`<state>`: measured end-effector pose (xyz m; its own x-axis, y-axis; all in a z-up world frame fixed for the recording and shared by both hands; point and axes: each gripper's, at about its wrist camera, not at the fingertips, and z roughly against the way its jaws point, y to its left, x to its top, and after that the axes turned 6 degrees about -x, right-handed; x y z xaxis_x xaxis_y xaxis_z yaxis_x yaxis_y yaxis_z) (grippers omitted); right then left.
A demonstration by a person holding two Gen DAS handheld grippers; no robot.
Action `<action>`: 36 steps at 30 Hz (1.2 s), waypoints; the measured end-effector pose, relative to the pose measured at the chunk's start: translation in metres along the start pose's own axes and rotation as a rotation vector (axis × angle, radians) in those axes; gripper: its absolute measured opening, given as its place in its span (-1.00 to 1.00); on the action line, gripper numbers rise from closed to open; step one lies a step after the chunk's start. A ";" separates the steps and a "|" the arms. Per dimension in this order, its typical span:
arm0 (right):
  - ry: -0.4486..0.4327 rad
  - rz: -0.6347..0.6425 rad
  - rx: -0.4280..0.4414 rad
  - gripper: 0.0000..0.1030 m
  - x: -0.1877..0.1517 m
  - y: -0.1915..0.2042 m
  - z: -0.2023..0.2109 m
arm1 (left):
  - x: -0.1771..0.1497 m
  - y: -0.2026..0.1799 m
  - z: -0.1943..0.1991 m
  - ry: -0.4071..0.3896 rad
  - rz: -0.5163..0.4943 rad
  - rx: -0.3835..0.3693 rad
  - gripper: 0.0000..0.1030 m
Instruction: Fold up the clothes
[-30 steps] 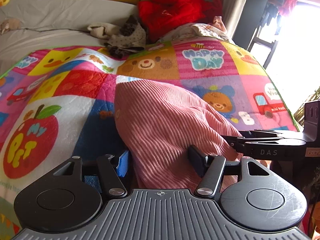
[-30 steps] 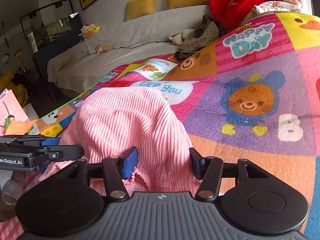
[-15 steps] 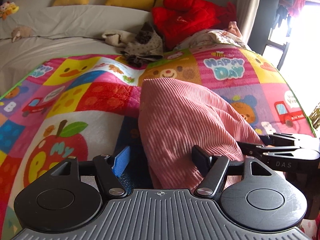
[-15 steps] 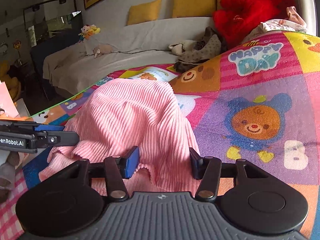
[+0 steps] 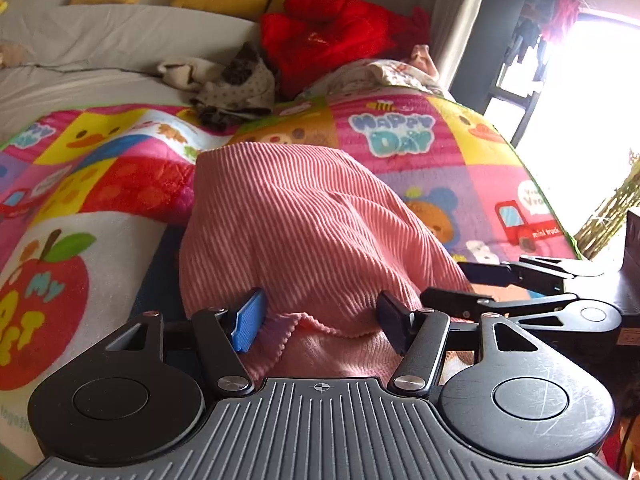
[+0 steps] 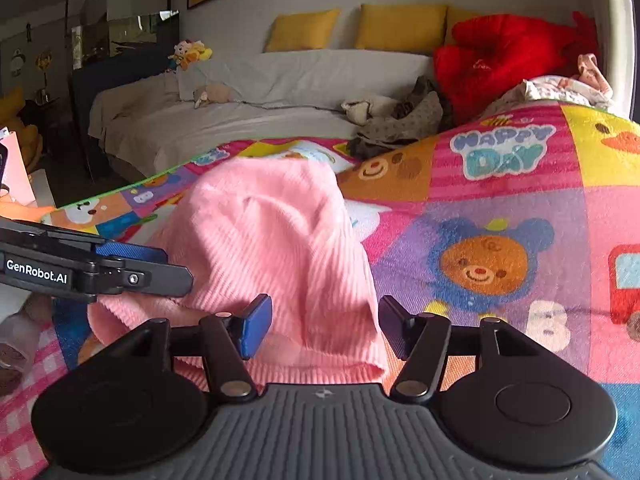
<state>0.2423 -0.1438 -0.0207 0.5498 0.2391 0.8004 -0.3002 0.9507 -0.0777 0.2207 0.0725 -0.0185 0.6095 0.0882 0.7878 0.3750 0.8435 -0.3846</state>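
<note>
A pink ribbed garment (image 5: pixel 304 236) lies bunched on a colourful cartoon blanket (image 6: pixel 500 184). Left gripper (image 5: pixel 320 316) and right gripper (image 6: pixel 324 328) hover at its near edge, jaws released.

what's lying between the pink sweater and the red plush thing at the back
In the right wrist view, colourful play mat, then a heap of grey-brown clothes.

We see a pink ribbed knit garment (image 5: pixel 304 236) on a patchwork cartoon play mat (image 6: pixel 500 208) of pink, yellow, purple and orange squares with bears, ducks and a red apple, behind it mustard-yellow cushions (image 6: pixel 400 26) and a bright red plush heap (image 5: pixel 332 40).
</note>
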 end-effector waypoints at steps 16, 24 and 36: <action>0.057 -0.138 -0.073 0.72 -0.050 0.000 0.039 | -0.065 -0.046 0.067 0.015 0.018 0.240 0.93; 0.048 -0.139 -0.048 1.00 -0.078 0.007 0.082 | -0.097 -0.085 0.075 0.061 -0.037 0.321 1.00; 0.116 -0.092 -0.100 1.00 -0.087 0.012 0.084 | -0.109 -0.096 0.067 0.091 -0.076 0.391 1.00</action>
<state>0.1254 -0.1698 -0.0408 0.6592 0.1660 0.7334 -0.1685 0.9831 -0.0711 0.0716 0.0172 -0.0352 0.6563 -0.0145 0.7543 0.1382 0.9852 -0.1013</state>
